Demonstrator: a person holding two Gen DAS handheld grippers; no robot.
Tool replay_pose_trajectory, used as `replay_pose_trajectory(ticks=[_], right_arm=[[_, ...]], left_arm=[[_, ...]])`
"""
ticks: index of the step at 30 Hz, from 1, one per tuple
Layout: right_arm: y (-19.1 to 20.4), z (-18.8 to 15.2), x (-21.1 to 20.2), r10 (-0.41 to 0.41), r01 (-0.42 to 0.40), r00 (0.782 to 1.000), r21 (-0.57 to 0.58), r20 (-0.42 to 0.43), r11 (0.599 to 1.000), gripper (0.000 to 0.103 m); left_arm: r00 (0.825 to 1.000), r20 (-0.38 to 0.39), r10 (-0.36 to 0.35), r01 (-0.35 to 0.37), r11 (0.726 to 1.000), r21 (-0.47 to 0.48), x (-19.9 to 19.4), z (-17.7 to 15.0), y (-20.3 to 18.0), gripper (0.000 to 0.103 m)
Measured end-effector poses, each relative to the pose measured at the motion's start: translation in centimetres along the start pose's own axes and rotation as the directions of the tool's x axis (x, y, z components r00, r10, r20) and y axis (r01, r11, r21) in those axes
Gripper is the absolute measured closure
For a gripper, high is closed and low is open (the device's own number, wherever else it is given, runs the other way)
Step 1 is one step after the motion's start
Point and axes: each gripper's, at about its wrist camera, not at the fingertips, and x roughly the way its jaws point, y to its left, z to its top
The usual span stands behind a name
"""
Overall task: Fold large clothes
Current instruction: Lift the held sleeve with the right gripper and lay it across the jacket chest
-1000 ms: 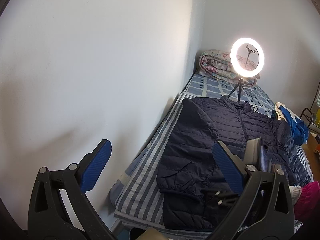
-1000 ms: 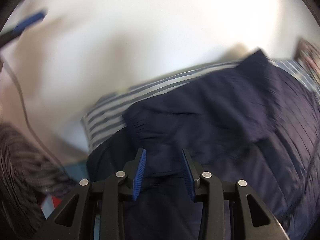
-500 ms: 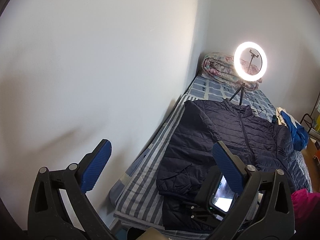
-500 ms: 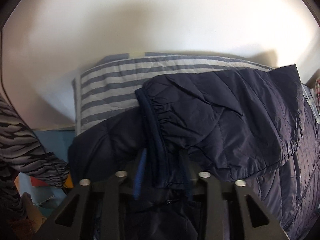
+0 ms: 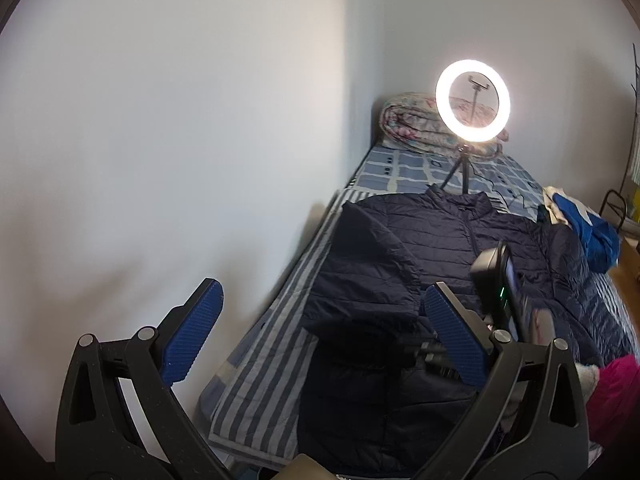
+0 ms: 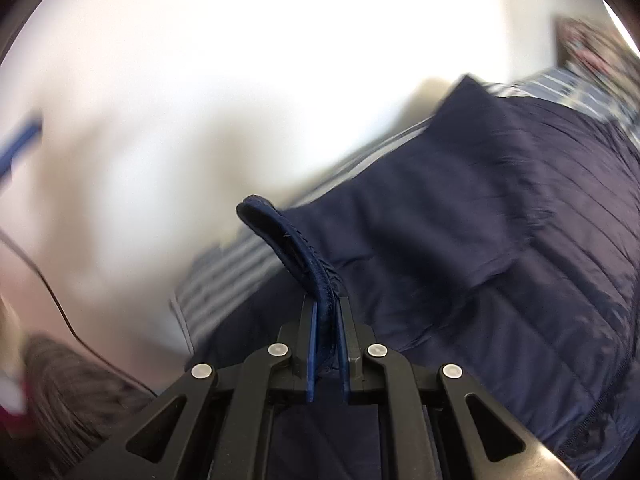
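Fingers of the right gripper [image 6: 326,340] are closing on the elastic cuff [image 6: 288,248] of the navy puffer jacket [image 5: 420,280]; the cuff edge sits clamped between the blue pads and arches up out of them. Half a second ago the cuff was just between the pads down at the jacket; now it's pinched and raised off the fabric, with the right-wrist view heavily blurred, so the sleeve is probably being carried. A second ago those pads stood apart with nothing held. Left gripper [image 5: 320,336] fingers are wide, holding nothing, hovering over the near end of the bed [image 5: 256,380], same as before. Jacket lies face up, zipped, spread along the striped bed, collar at the far end by the ring light [image 5: 473,101], near-left sleeve already lying over the body. Means the grasp step looks done; next is likely folding that sleeve across the chest. Risk: slick quilted shell, grip only on the cuff rim, could slip.
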Motion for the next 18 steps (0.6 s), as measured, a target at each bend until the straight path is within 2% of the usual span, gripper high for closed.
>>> replay_pose_trajectory(ticks=[3, 8, 18], right_arm=[[-2.9, 0.9, -2.6, 0.003, -0.009, 0.997, 0.084, 0.076, 0.996, 0.097], [-7.5, 1.8, -6.2, -0.045, 0.012, 0.983, 0.181, 0.179, 0.983, 0.097], [-15.3, 1.9, -9.6, -0.179, 0.096, 0.953, 0.315, 0.245, 0.944, 0.097]], left_arm=[[1.000, -0.008, -0.017, 0.017, 1.000, 0.022, 0.5, 0.2, -1.4, 0.000], [0.998, -0.051, -0.036, 0.039, 0.997, 0.059, 2.1, 0.2, -3.6, 0.000], [0.994, -0.103, -0.036, 0.049, 0.991, 0.122, 4.5, 0.2, -6.4, 0.000]])
